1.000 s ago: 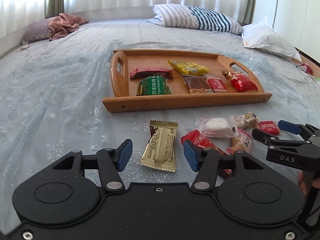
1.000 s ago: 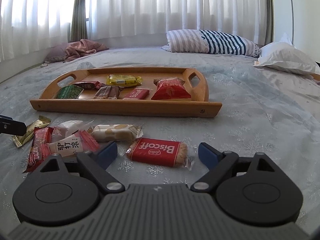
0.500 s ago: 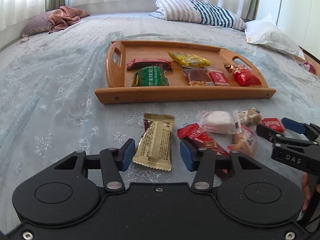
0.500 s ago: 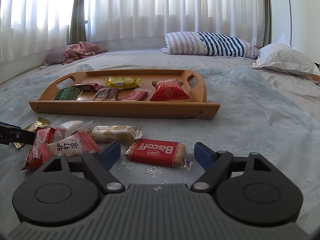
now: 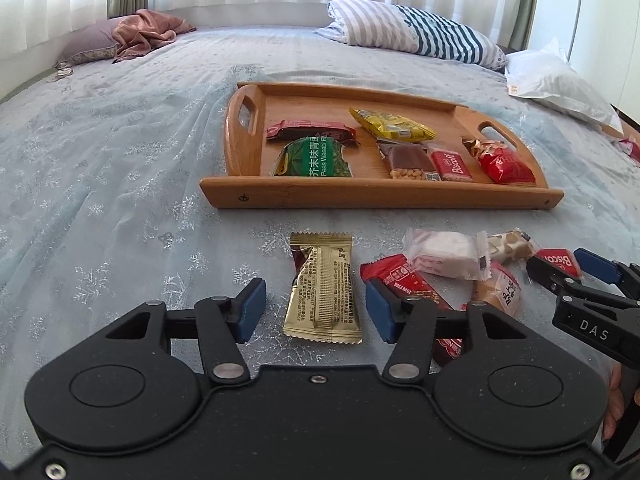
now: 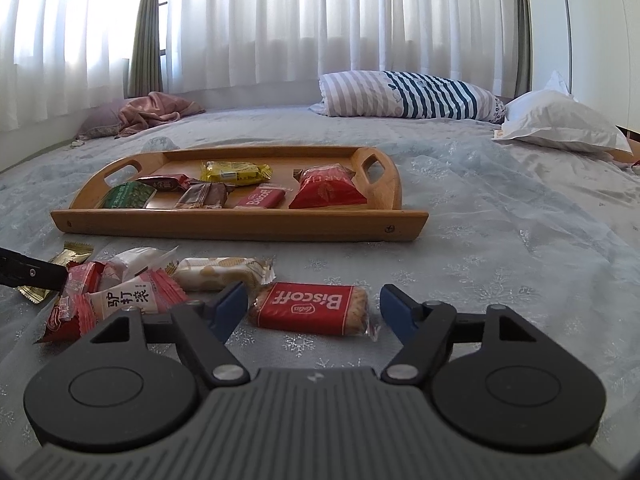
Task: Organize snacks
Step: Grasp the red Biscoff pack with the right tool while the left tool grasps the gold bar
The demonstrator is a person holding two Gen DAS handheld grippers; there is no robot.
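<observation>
A wooden tray point(image 5: 372, 196) holding several snack packets lies on the bed; it also shows in the right wrist view point(image 6: 240, 222). In front of it lie loose snacks. My left gripper point(image 5: 314, 310) is open with its fingers on either side of a gold packet point(image 5: 322, 292). A red packet point(image 5: 404, 284) lies just right of it. My right gripper point(image 6: 312, 308) is open around a red Biscoff biscuit point(image 6: 310, 309). The right gripper also shows in the left wrist view point(image 5: 568, 276).
A white wrapped cake point(image 5: 446, 254), a nougat bar point(image 6: 222, 272) and a pink packet point(image 6: 132, 298) lie between the two grippers. A striped pillow point(image 5: 416, 40), a white pillow point(image 5: 560, 84) and pink cloth point(image 5: 140, 36) lie at the far side of the bed.
Both grippers have moved forward and lower toward their snacks. The gold packet and the Biscoff now sit further in between the open fingers.
</observation>
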